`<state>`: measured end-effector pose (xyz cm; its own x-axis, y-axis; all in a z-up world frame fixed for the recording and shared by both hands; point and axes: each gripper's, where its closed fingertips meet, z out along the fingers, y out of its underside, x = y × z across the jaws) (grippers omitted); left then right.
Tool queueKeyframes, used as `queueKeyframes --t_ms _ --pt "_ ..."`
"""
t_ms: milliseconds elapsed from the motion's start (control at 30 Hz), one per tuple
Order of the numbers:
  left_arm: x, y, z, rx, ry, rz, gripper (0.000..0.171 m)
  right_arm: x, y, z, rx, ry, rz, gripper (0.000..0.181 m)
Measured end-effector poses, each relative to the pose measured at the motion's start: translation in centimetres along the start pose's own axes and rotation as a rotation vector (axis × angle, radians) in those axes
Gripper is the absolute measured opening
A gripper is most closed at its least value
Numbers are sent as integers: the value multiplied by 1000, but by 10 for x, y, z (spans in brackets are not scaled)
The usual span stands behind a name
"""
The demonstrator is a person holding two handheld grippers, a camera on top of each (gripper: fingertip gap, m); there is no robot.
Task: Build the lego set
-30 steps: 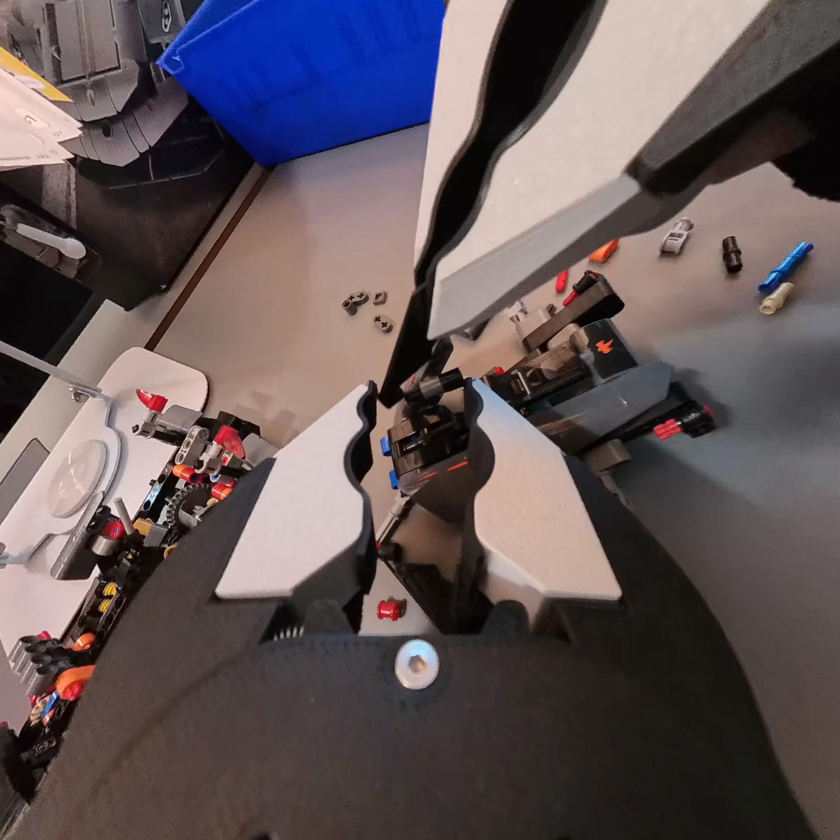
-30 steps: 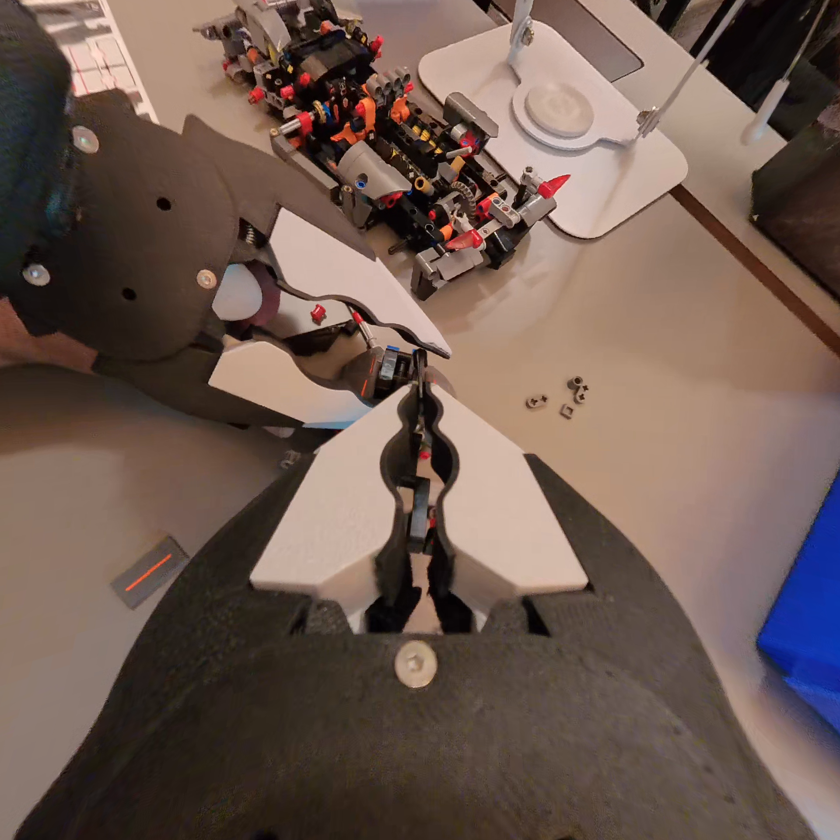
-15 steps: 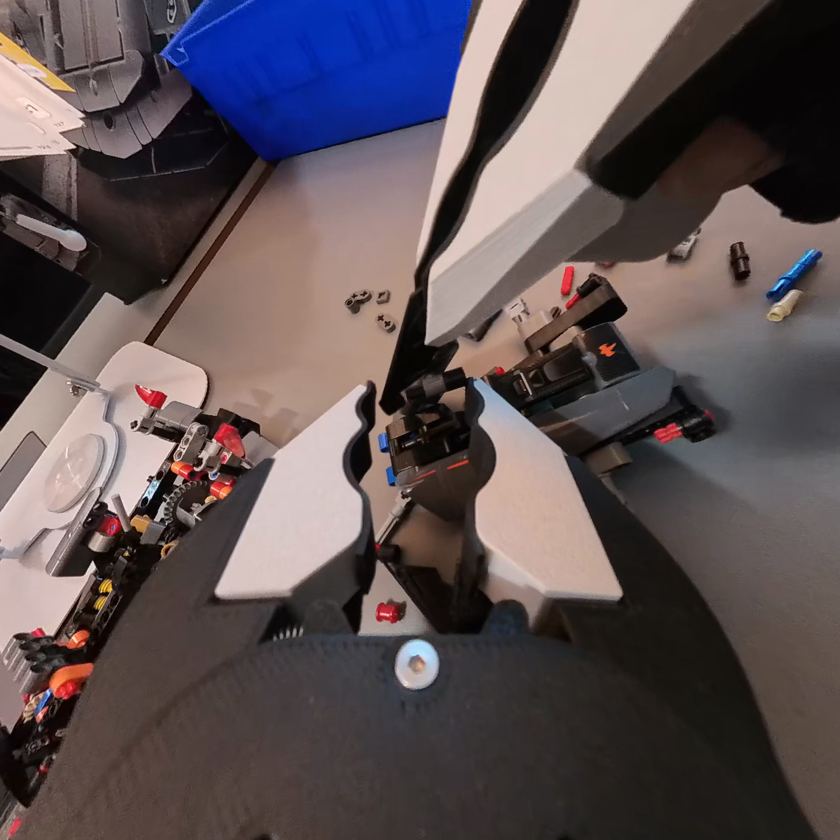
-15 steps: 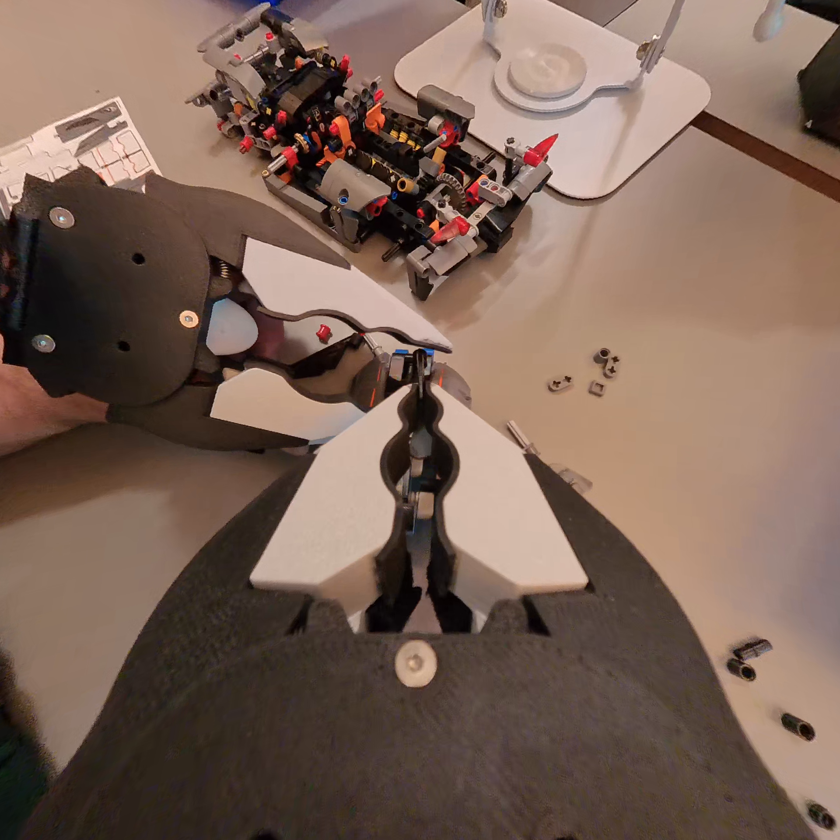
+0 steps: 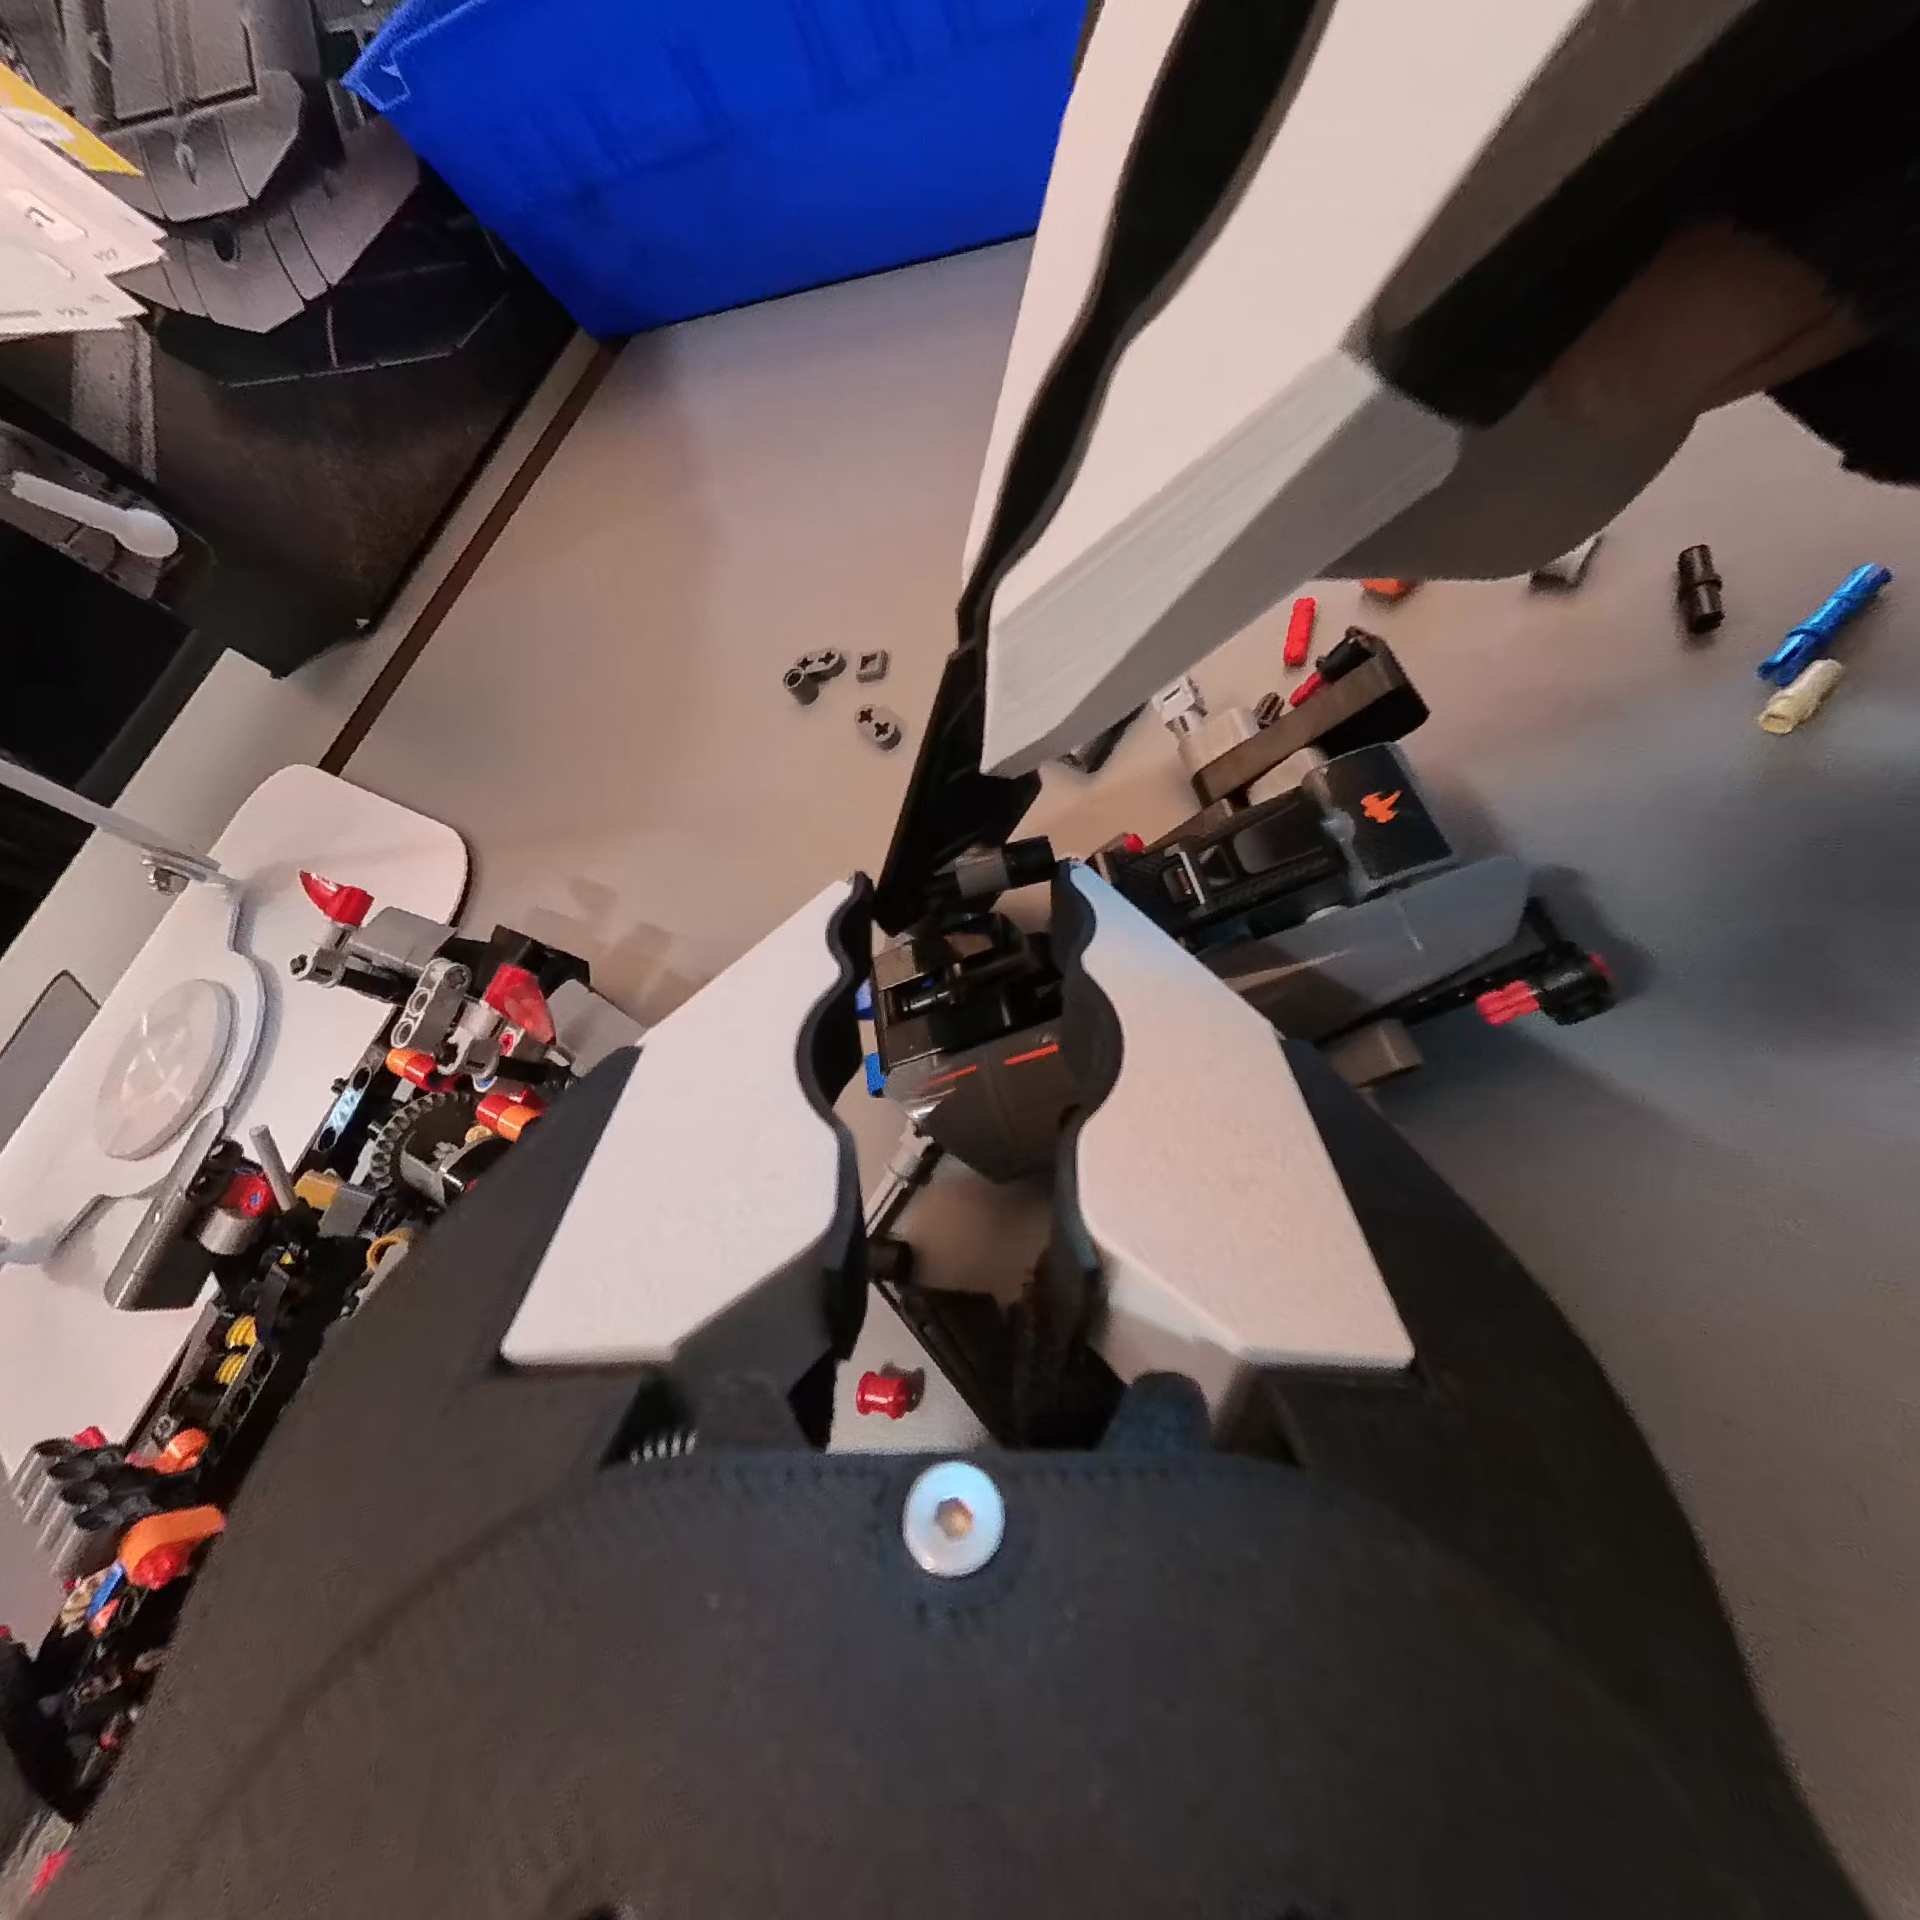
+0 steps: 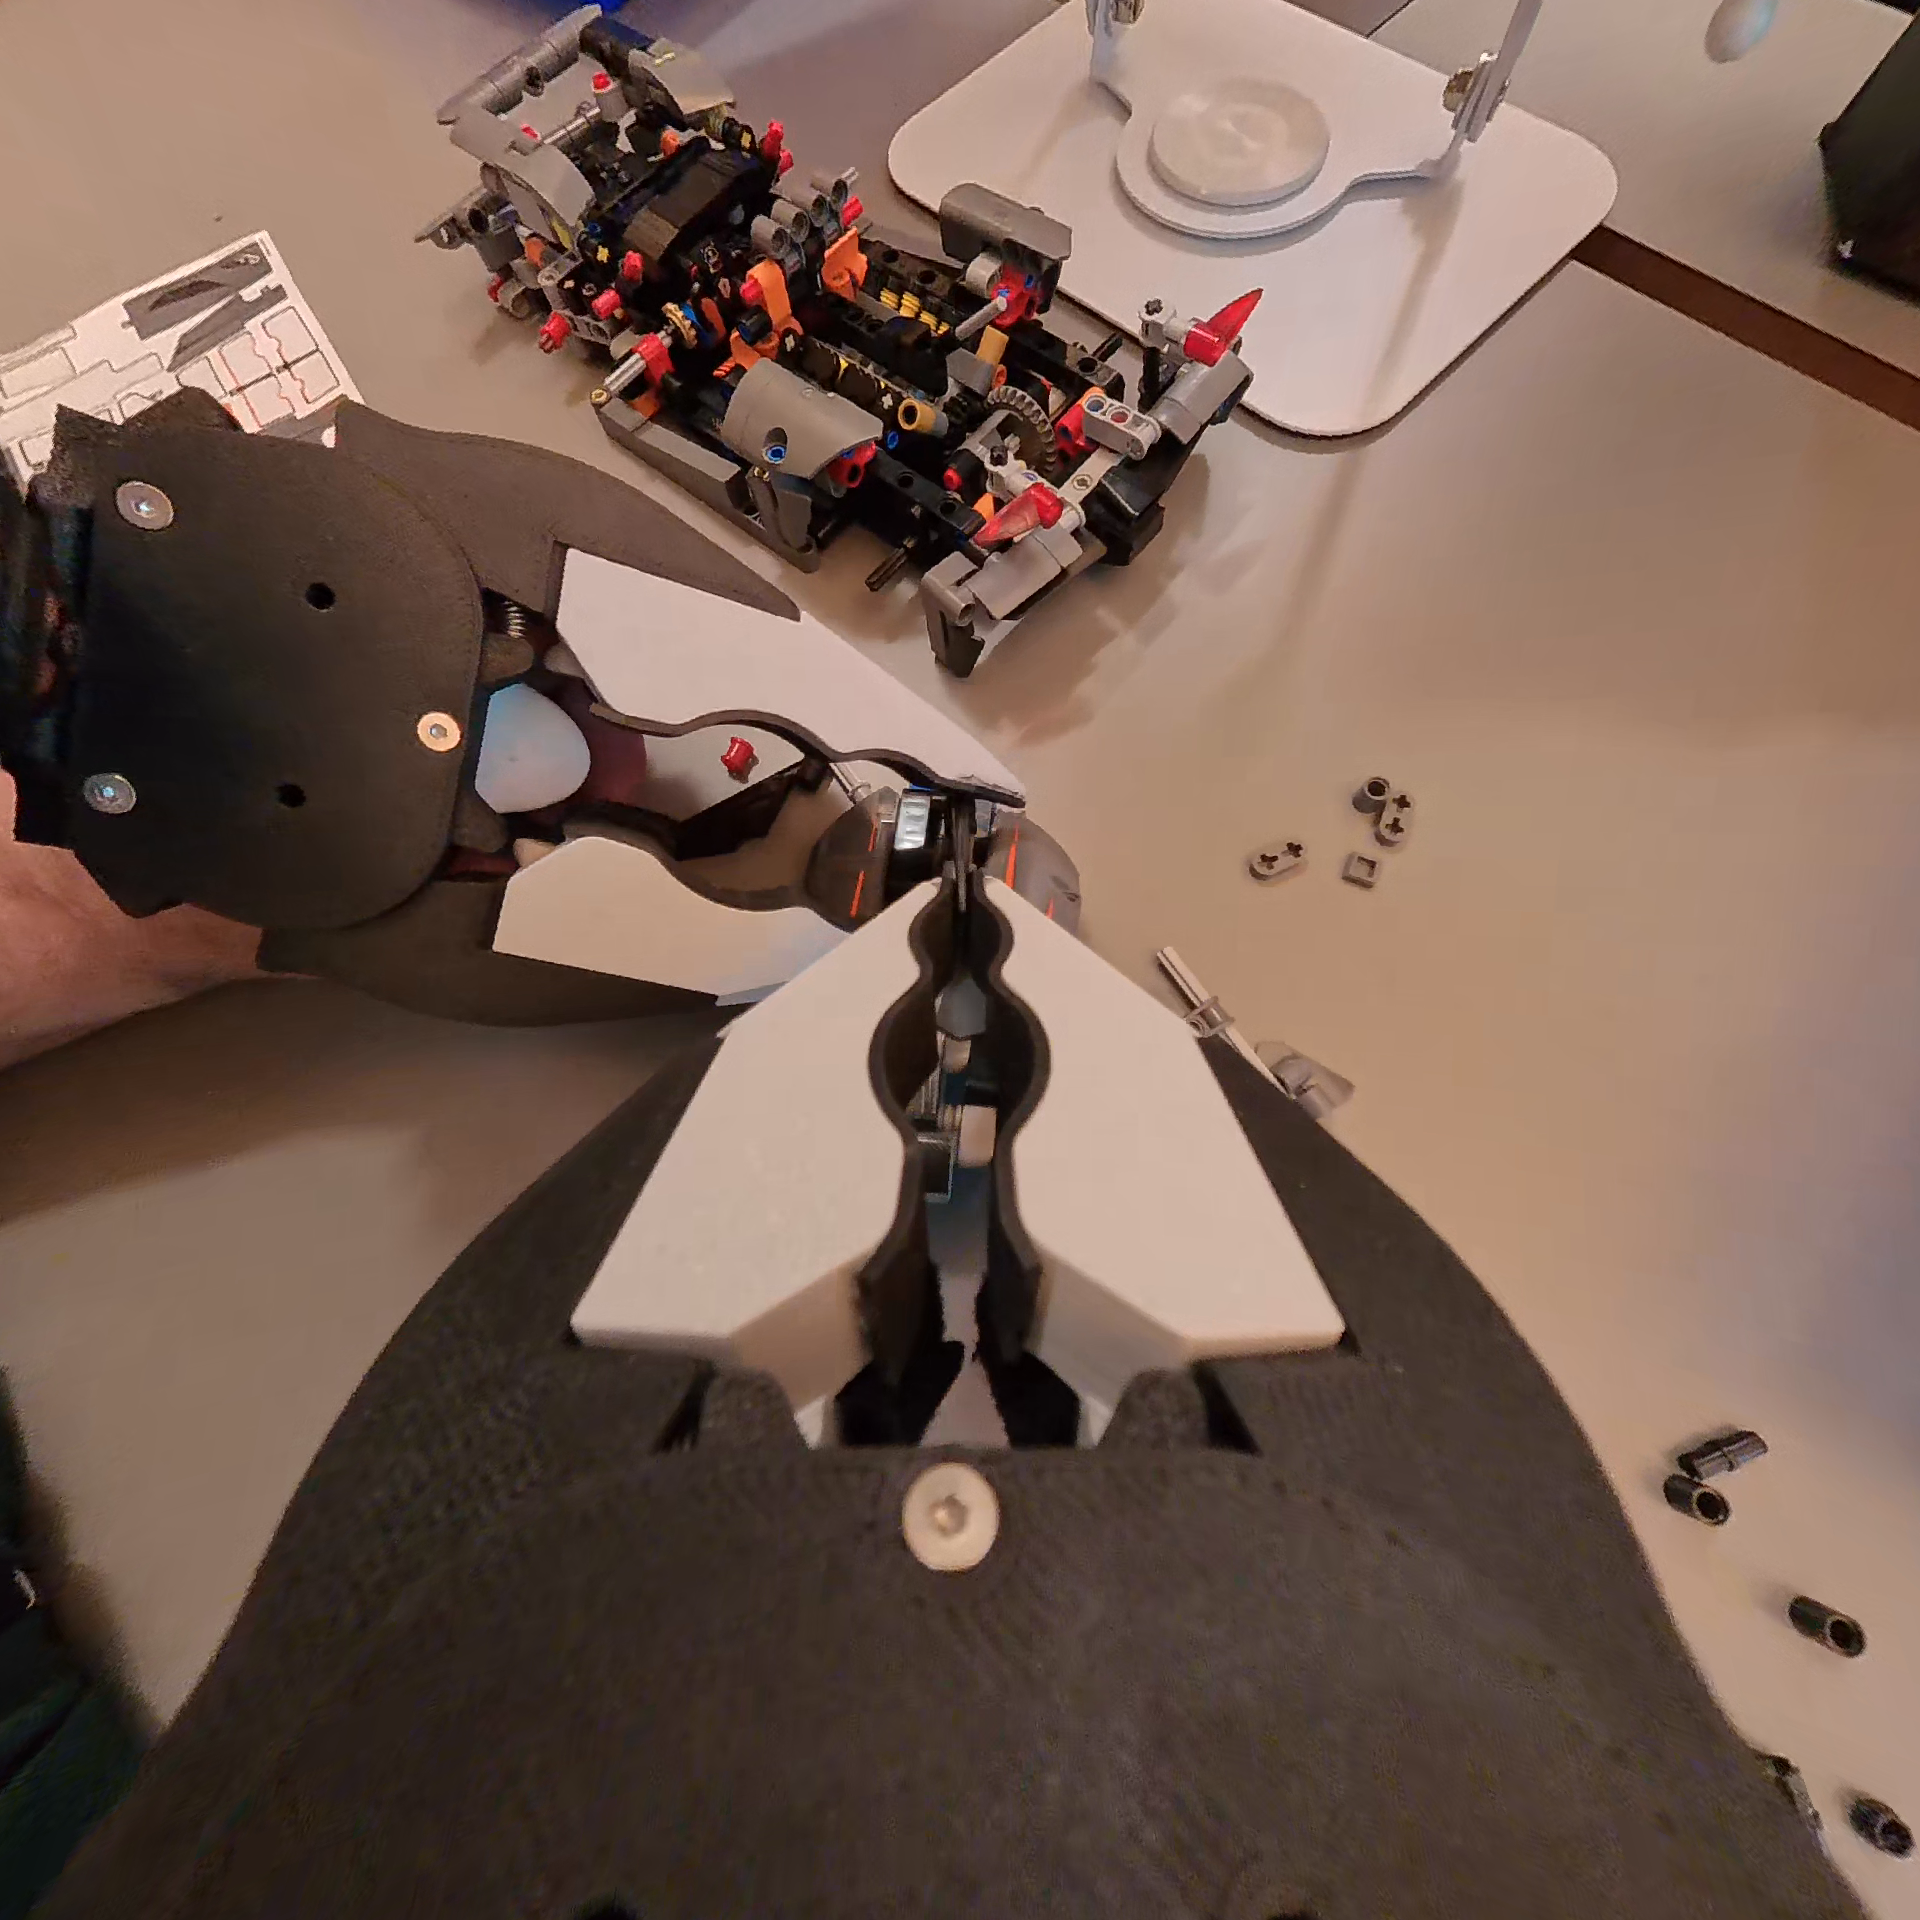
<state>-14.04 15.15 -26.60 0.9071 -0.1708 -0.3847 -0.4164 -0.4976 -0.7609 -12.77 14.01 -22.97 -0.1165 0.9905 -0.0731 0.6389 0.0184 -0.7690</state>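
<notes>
My left gripper (image 5: 961, 904) is shut on a small black lego sub-assembly (image 5: 966, 1029) with orange lines, held above the table. My right gripper (image 6: 964, 883) is shut on a thin black flat piece (image 5: 951, 810) and comes in from the upper right in the left wrist view. The piece's lower end touches the top of the sub-assembly, between the left fingers (image 5: 727, 1091). In the right wrist view the left gripper (image 6: 935, 842) reaches in from the left with the sub-assembly (image 6: 883, 842) just beyond my right fingertips. How the two parts mate is hidden.
A large multicoloured lego chassis (image 6: 862, 364) lies beside a white stand base (image 6: 1351, 260). A dark grey lego section (image 5: 1351, 883) sits to the right. Loose grey pieces (image 6: 1340, 831), black pins (image 6: 1714, 1475), a sticker sheet (image 6: 177, 343) and a blue bin (image 5: 727, 156) surround the work. Tip to tip, the grippers are about 4 cm apart.
The right gripper has tilted and lifted its rear, so its view now looks down more steeply. The thin black piece stays at the sub-assembly's top. The left gripper has kept its hold and barely moved.
</notes>
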Motion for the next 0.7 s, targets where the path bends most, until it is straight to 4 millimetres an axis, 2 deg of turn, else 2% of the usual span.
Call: queueKeyframes --t_ms 567,700 --pt "-2 -2 4 8 -16 3 31 5 1 -3 49 39 41 0" --pt "-3 -2 4 10 -19 7 31 7 -3 -7 32 51 -8 20"
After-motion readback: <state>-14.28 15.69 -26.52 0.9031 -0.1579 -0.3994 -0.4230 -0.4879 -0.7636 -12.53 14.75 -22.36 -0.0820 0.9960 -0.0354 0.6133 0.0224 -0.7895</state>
